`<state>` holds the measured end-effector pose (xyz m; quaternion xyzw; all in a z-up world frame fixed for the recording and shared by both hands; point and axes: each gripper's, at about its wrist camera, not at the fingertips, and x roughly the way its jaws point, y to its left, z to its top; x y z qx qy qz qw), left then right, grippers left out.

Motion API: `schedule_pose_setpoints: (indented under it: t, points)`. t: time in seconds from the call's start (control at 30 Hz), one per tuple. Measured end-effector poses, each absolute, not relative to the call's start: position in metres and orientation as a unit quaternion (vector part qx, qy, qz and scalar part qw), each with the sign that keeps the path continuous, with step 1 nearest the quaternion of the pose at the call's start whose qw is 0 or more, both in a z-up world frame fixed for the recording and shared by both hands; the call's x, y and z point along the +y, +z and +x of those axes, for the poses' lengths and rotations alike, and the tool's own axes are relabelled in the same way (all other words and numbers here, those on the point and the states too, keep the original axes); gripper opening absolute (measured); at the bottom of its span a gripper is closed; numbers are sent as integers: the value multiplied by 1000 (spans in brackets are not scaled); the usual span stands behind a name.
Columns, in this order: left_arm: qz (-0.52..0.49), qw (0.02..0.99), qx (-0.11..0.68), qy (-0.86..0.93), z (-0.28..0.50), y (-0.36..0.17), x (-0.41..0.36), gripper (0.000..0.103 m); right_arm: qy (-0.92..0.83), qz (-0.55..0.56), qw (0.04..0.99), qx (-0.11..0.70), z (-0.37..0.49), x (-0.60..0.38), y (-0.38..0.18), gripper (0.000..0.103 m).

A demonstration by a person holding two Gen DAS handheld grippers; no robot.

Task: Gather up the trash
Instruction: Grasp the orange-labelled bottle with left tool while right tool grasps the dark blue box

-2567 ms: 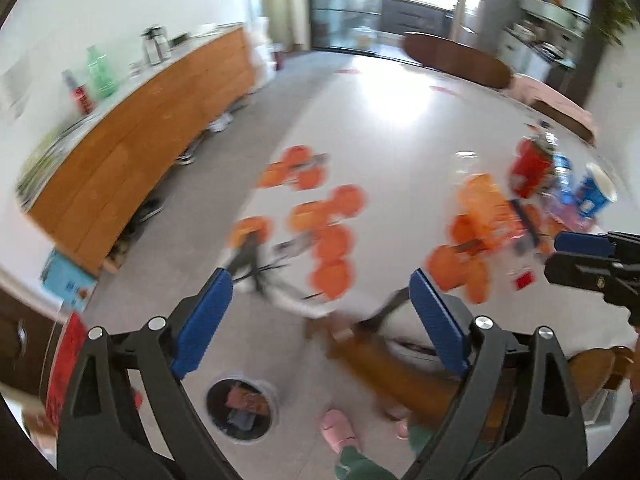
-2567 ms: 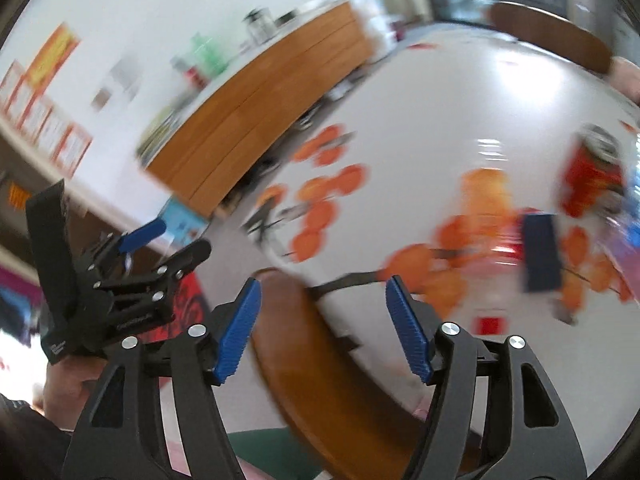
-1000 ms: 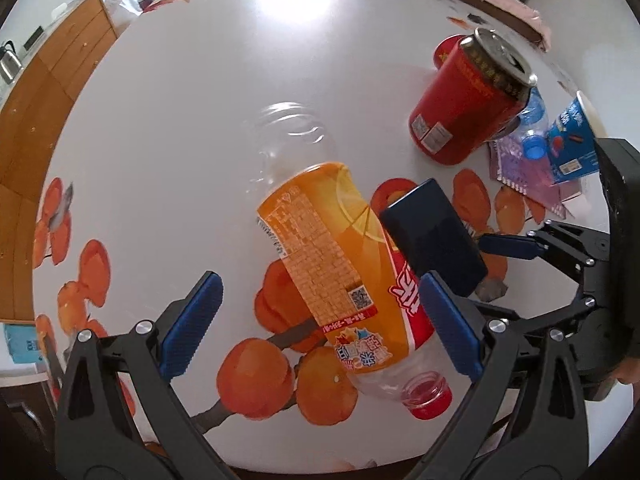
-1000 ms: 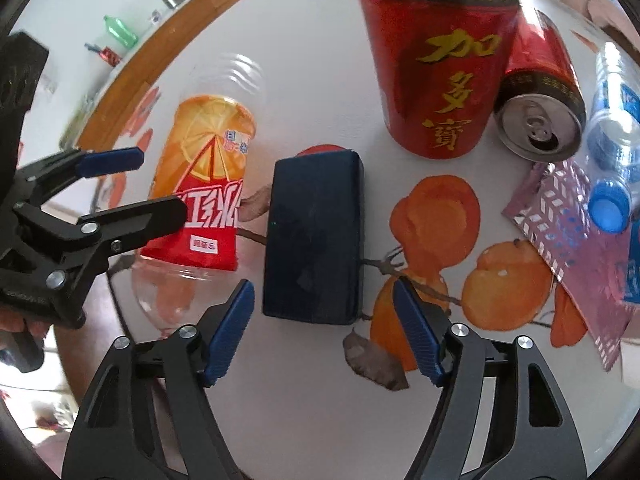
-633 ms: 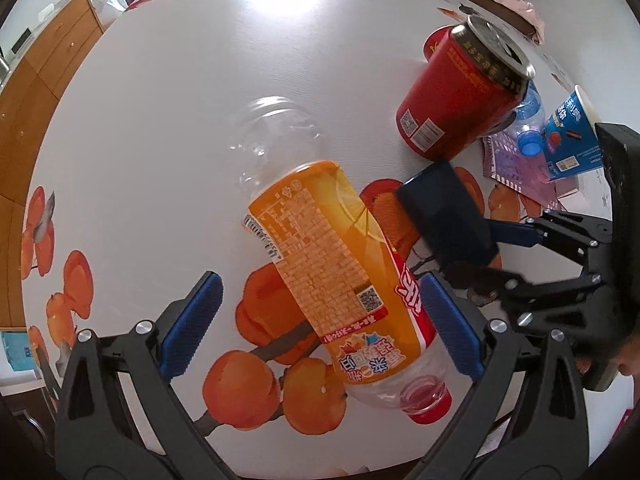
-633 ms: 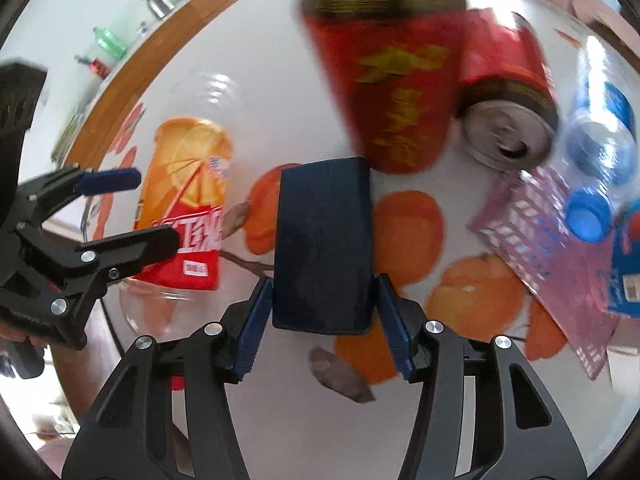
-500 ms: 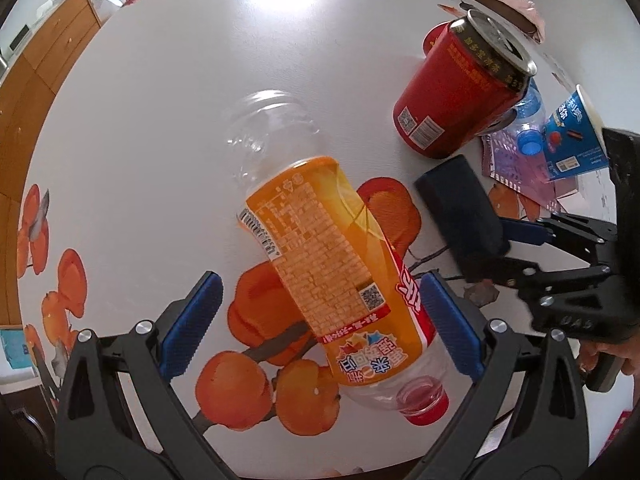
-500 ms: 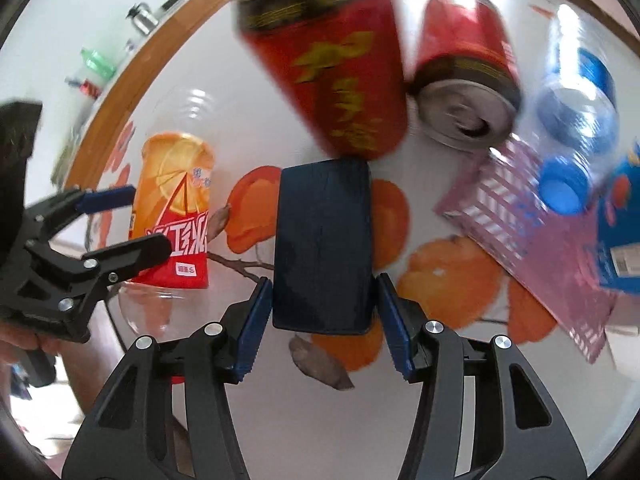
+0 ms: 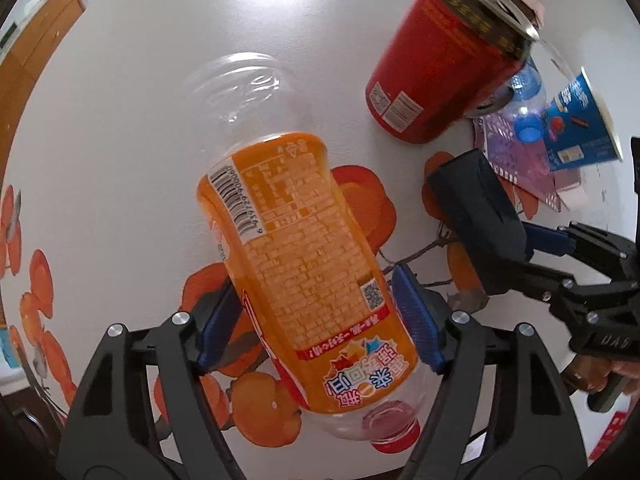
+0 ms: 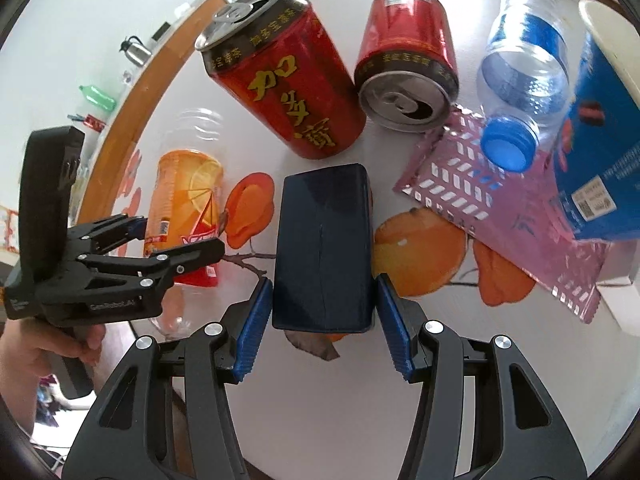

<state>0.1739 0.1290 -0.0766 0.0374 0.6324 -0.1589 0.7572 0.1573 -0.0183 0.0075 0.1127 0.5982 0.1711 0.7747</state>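
Note:
My left gripper (image 9: 320,320) is shut on an empty orange-labelled plastic bottle (image 9: 296,248) with a red cap, lying on the white table (image 9: 120,120). My right gripper (image 10: 324,320) is shut on a dark blue box (image 10: 324,248), held just above the table. The right gripper with the dark blue box (image 9: 476,220) shows in the left wrist view. The left gripper (image 10: 176,240) with the bottle (image 10: 182,200) shows in the right wrist view.
An upright red can (image 10: 284,92), a lying red can (image 10: 404,60), a clear bottle with a blue cap (image 10: 520,72), a blue paper cup (image 10: 600,140) and a pink wrapper (image 10: 492,208) lie beyond the box. A wooden sideboard (image 10: 132,108) stands far left.
My left gripper has closed on the orange bottle. My right gripper, which closed on the blue box earlier, has lifted and shifted it slightly right.

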Motion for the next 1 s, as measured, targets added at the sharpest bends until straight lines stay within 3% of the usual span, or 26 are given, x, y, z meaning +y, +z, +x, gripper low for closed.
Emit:
schedule_pose_setpoints:
  t: [0.3, 0.53, 0.57, 0.63, 1.0]
  points:
    - [86, 782, 605, -122, 149, -64, 139, 61, 185, 117, 771, 598, 154, -13, 13, 53]
    - [69, 799, 590, -88, 141, -49, 173, 59, 210, 110, 769, 593, 154, 9, 24, 52]
    - [64, 800, 590, -87, 139, -49, 176, 58, 213, 107, 768, 594, 154, 12, 26, 24]
    - [58, 803, 589, -78, 136, -50, 183, 58, 221, 117, 759, 601, 154, 14, 25, 21]
    - [61, 798, 597, -64, 136, -58, 188, 58, 201, 72, 765, 608, 157, 34, 16, 27]
